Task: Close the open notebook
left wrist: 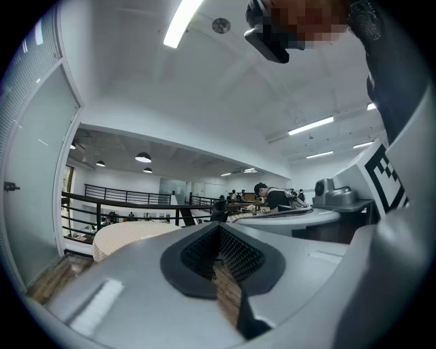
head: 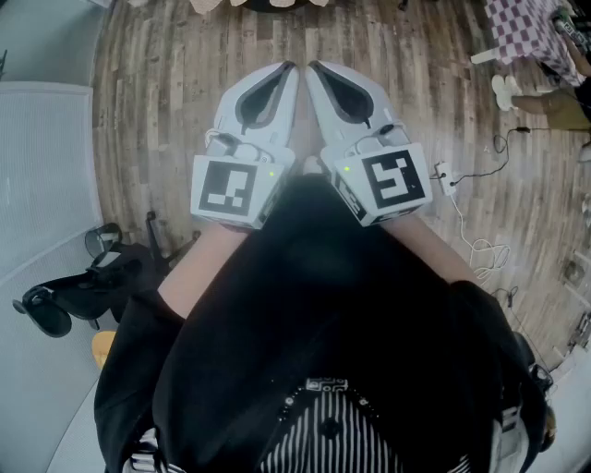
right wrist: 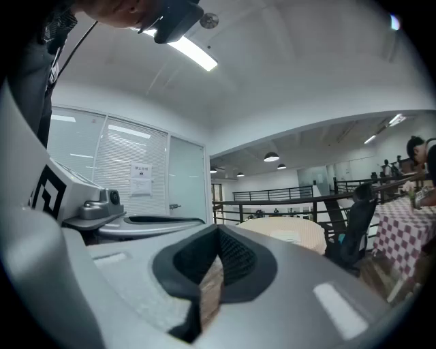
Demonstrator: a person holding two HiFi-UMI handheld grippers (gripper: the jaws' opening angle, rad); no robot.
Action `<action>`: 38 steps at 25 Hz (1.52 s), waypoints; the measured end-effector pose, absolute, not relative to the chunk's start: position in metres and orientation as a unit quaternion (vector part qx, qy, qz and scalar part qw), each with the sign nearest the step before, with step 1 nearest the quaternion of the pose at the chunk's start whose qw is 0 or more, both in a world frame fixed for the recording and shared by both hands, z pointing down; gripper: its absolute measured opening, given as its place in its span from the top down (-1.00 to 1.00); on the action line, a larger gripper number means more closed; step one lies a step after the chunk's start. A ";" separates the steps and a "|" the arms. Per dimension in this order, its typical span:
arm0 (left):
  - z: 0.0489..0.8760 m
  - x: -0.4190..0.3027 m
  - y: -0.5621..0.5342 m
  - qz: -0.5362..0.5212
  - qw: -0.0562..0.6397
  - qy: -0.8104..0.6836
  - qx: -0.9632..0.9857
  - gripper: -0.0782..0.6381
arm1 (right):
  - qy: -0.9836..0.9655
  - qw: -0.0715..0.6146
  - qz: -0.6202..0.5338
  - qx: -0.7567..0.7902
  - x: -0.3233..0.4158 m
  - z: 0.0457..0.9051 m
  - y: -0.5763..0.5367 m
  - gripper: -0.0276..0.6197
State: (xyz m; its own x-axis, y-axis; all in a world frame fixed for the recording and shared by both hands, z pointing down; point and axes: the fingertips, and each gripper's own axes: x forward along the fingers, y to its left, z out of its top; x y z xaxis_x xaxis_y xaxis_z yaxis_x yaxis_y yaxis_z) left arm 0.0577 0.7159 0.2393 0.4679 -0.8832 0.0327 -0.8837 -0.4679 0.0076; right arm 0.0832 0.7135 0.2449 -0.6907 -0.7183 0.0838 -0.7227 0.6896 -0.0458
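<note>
I see no notebook, so closing it is all still to do; left tongs (head: 287, 68) and right tongs (head: 313, 68) are pressed together, holding nothing, above the floor (head: 157, 102).

The floor (head: 157, 83) is of grey-brown wood planks. At the right a white power strip (head: 444, 175) lies on it, with a white cable (head: 482, 248) trailing towards the person in loose loops and a black cable (head: 506, 146) running off beside it. Farther right, a pair of white shoes (head: 507, 90) rests by a table under a checked cloth (head: 522, 28). A black object (head: 65, 297) lies at the left edge; what it is cannot be told.
</note>
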 end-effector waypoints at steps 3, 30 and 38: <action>0.237 0.064 0.713 0.010 0.009 -0.517 0.856 0.77 | -0.920 0.029 0.038 0.390 0.090 0.245 0.710 0.91; 0.240 0.073 0.648 0.002 0.013 -0.500 0.866 0.77 | -0.917 0.027 0.003 0.399 0.089 0.239 0.646 0.91; 0.246 0.057 0.575 -0.003 0.012 -0.469 0.883 0.77 | -0.903 0.048 -0.007 0.427 0.073 0.250 0.577 0.91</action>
State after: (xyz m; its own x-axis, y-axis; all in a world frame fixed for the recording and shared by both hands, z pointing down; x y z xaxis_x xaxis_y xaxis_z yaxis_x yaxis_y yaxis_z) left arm 0.0567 0.5754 0.2464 0.5604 -0.8282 0.0065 -0.8281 -0.5601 0.0242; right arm 0.0731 0.5765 0.2500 -0.6314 -0.7712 0.0813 -0.7699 0.6360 0.0535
